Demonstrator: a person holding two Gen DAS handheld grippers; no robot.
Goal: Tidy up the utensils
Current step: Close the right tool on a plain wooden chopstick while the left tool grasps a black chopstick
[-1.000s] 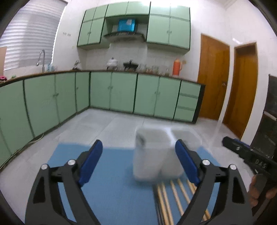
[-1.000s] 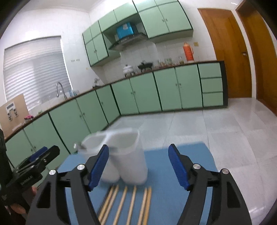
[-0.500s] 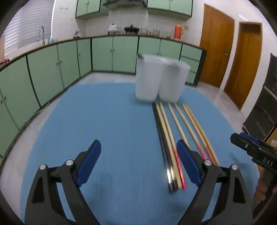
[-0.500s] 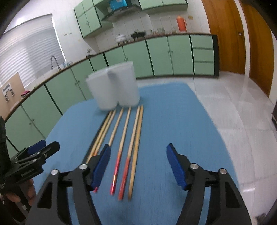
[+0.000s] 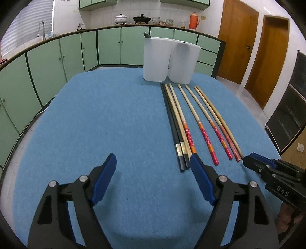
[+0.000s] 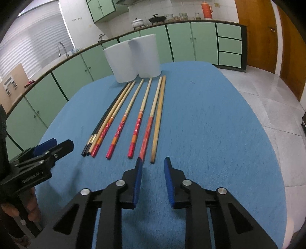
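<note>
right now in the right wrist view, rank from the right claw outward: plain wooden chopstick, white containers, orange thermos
1. plain wooden chopstick, its end just ahead of the closing, empty right claw
2. white containers, at the mat's far edge
3. orange thermos, on the back counter

Both wrist views downward; shared chopsticks

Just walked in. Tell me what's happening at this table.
A person holds a gripper in each hand over a blue table. Chopsticks lie in a row in front of two white holders. Nothing is picked up yet. The right gripper is closing just short of the plain wooden chopstick, with nothing between its jaws. The left gripper hovers wide open near the black pair, narrowing slightly.
</note>
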